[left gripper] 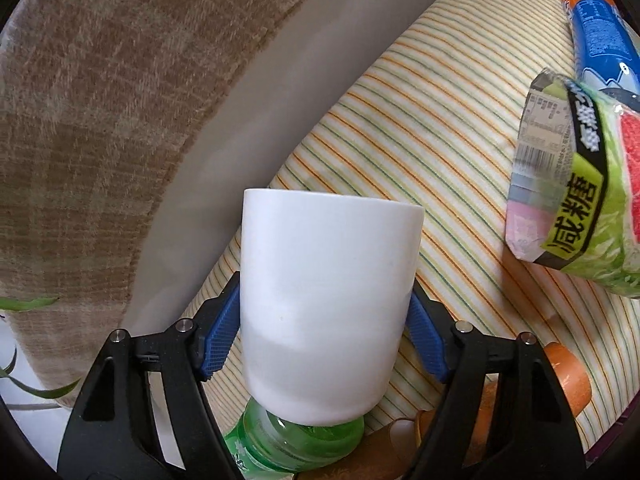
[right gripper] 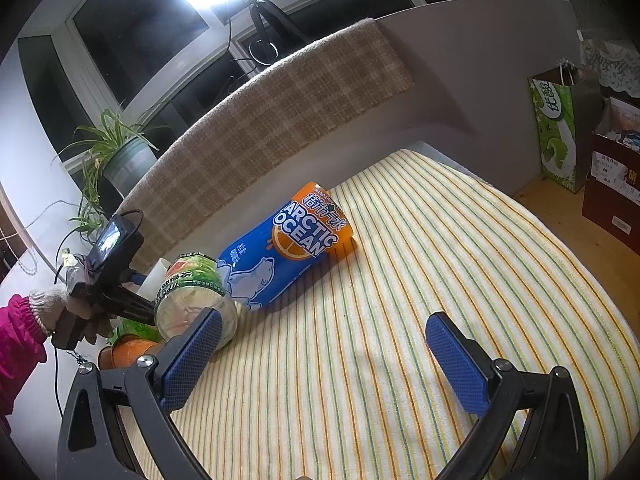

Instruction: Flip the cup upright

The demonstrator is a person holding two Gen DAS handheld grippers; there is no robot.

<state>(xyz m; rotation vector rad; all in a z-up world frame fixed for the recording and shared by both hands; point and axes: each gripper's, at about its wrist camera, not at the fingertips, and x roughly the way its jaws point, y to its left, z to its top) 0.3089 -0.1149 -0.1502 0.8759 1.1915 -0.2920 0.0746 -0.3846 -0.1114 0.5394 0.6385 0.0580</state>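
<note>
the left gripper clamps a white cup above the striped tablecloth; the right gripper hovers spread wide, holding nothing.

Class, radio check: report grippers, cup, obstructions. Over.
Left gripper shut on white cup. Right gripper open, holding nothing. Green bottle directly beneath cup; Arctic Ocean bottle lying nearby.

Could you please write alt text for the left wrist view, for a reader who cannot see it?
The left gripper clamps a plain white cup between its blue pads, above a striped tablecloth. A green bottle shows just below the cup, and a green-labelled bottle and a blue and orange bottle lie at the right edge.
</note>
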